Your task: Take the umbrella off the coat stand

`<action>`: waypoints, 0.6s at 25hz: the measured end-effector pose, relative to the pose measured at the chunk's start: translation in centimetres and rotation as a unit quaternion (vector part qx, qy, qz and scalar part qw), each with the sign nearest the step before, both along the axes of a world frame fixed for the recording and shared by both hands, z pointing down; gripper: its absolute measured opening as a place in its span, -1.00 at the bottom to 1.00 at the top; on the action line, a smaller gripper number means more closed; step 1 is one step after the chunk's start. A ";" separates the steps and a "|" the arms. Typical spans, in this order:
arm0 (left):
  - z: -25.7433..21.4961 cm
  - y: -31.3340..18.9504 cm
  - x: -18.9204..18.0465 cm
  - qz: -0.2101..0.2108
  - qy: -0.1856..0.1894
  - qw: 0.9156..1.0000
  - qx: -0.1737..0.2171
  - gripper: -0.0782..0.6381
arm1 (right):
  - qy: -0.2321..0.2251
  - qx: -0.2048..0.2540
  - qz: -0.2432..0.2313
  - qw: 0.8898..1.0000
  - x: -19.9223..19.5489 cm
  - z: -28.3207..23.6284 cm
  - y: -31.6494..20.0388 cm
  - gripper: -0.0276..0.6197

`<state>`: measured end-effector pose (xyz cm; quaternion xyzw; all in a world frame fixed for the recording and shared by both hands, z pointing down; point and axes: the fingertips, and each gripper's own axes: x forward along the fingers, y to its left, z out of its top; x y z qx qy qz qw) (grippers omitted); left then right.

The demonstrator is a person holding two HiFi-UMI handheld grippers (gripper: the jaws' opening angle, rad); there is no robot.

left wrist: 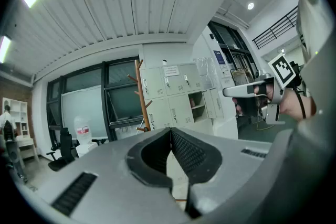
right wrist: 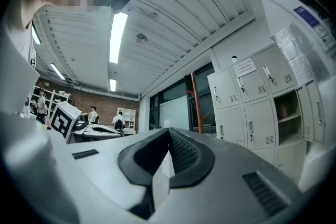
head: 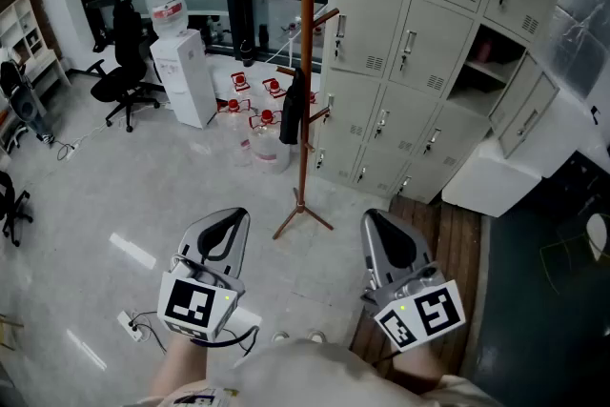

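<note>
A wooden coat stand [head: 307, 62] rises from the floor in front of grey lockers. A black folded umbrella [head: 293, 110] hangs from one of its lower pegs, on the left side of the pole. Both grippers are held low near my body, well short of the stand, pointing toward it. My left gripper [head: 232, 220] is shut with nothing in it, its pads meeting in the left gripper view [left wrist: 170, 131]. My right gripper [head: 373, 220] also looks shut and empty [right wrist: 168, 131]. The stand's pole shows beyond each pair of jaws [left wrist: 140, 97] [right wrist: 195, 102].
Grey lockers [head: 429, 43] stand right behind the stand, one door open. A water dispenser [head: 181, 71] and several water bottles [head: 257, 124] are to its left. An office chair [head: 124, 76] is further left. A power strip [head: 132, 324] lies near my left gripper.
</note>
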<state>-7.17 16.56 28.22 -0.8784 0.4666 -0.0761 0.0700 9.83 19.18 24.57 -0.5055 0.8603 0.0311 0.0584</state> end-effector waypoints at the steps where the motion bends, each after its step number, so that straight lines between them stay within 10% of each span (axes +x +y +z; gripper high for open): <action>1: -0.1 0.0 0.0 0.001 0.000 1.000 0.003 -0.76 | 0.002 -0.001 0.004 1.000 0.0 0.1 0.0 -0.89; 15: 0.3 0.9 1.3 0.003 0.002 1.000 -0.004 -0.76 | -0.007 -0.016 -0.001 1.000 1.2 0.6 0.9 -0.89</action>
